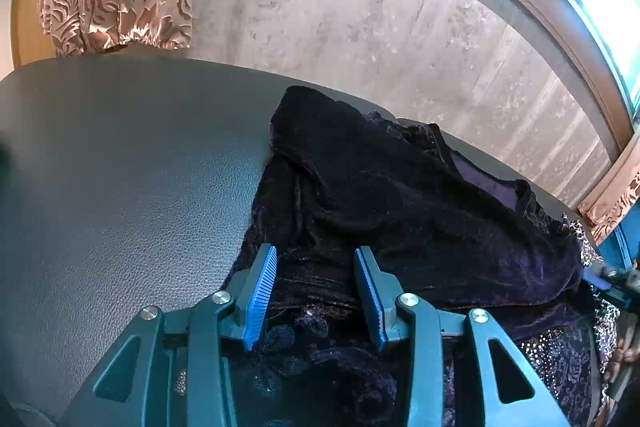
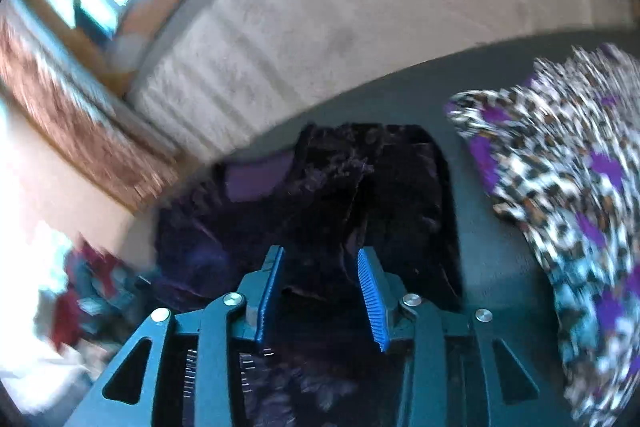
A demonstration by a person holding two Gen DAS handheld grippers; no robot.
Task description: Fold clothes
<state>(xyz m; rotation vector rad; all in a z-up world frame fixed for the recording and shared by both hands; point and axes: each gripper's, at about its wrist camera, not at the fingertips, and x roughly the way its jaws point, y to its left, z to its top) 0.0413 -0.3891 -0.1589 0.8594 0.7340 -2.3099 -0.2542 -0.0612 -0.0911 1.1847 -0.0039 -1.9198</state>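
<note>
left gripper [image 1: 316, 267] and right gripper [image 2: 322, 267] both hovering part-open, empty, over dark velvet garment [image 1: 400, 195]; risking pinching several slippery layers, undoing fold.

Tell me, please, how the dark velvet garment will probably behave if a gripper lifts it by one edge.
The velvet garment lies in soft folds and creases on the table, so it would likely hang limp, not hold shape. Its pile looks thick, so it may be rather heavy for cloth. The sheen suggests a smooth surface that might slip between pads.

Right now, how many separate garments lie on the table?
2 clearly: a dark purple velvet garment under both grippers, and a leopard-print garment to its right. Others may be hidden beneath the velvet.
</note>
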